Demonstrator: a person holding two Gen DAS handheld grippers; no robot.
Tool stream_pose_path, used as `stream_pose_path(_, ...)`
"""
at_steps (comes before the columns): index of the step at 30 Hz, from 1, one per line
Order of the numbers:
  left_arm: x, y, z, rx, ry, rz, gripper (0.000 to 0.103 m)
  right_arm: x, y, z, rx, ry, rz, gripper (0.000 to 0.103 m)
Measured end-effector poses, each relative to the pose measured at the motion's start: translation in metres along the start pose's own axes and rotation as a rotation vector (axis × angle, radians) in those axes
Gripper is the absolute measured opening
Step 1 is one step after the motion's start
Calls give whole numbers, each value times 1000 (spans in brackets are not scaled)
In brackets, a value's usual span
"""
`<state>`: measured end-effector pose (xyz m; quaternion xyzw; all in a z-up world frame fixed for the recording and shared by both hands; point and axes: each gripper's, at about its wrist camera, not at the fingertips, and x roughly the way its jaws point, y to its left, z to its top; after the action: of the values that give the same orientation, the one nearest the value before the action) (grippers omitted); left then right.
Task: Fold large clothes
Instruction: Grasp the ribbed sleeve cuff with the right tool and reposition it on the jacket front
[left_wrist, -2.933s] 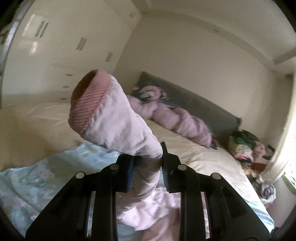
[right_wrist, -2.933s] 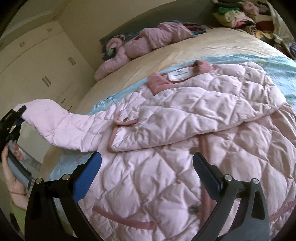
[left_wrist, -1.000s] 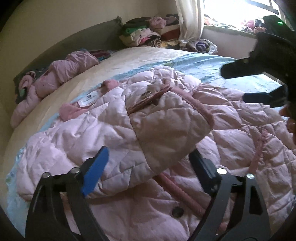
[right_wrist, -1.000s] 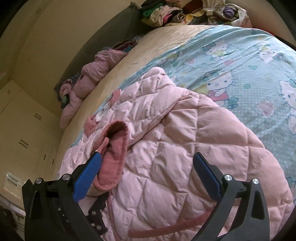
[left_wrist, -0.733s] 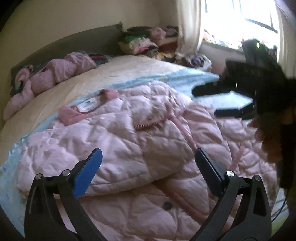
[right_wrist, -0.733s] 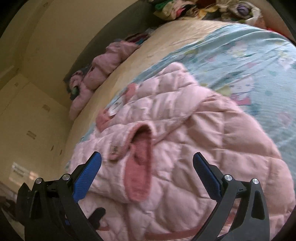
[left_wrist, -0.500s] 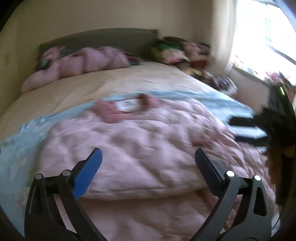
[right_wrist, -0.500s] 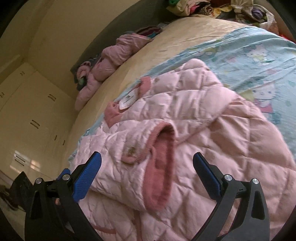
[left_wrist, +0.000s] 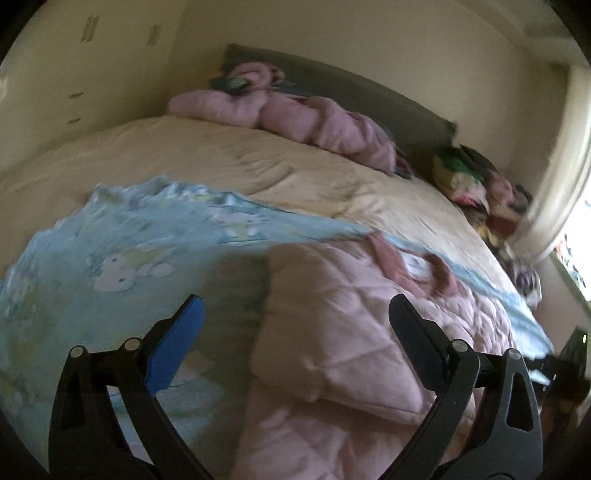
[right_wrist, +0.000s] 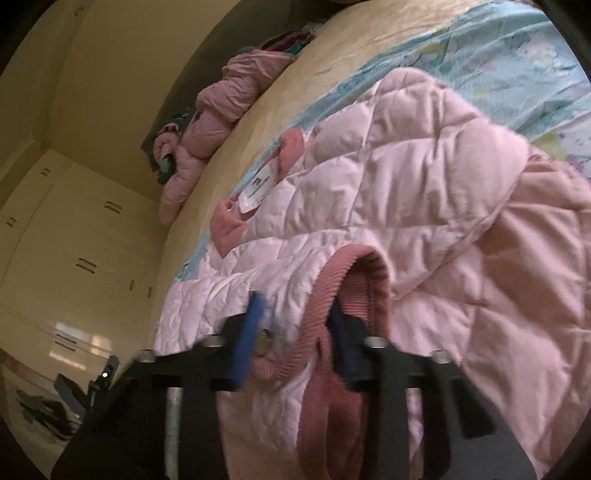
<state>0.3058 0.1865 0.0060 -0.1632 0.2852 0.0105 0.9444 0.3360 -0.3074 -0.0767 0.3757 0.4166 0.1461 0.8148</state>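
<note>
A large pink quilted jacket (right_wrist: 424, 192) lies spread on the bed, its collar and white label (right_wrist: 258, 186) toward the headboard. My right gripper (right_wrist: 295, 332) is shut on the ribbed pink sleeve cuff (right_wrist: 343, 273), which lies folded across the jacket's front. In the left wrist view the jacket (left_wrist: 354, 332) lies ahead and to the right. My left gripper (left_wrist: 295, 325) is open and empty above the jacket's left edge.
A light blue cartoon-print sheet (left_wrist: 129, 266) covers the near part of the cream bed (left_wrist: 221, 166). Another pink garment (left_wrist: 295, 114) lies by the grey headboard. A pile of clothes (left_wrist: 476, 181) sits at the far right corner. Cream wardrobes (right_wrist: 74, 240) stand at the left.
My right gripper has closed on the sleeve cuff; it was open half a second ago. My left gripper, which let go of the sleeve earlier, has swung left toward the jacket's edge.
</note>
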Motion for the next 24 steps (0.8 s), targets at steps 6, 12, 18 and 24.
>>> stream_pose_path(6,-6,21,2,-90,-15,-8,93,-23,54,2,-287,-104,-27,12)
stream_pose_path(12,1,15,3,-81,-11,3,93,-61,129,14,-586,-219,-18,11)
stream_pose_path(18,9,-6,0,-40,-4,-19,93,-71,152,41,-673,-274,-83,11)
stream_pose_path(24,26,-33,-9,52,41,-31,93,-53,143,54,-715,-279,-158,11)
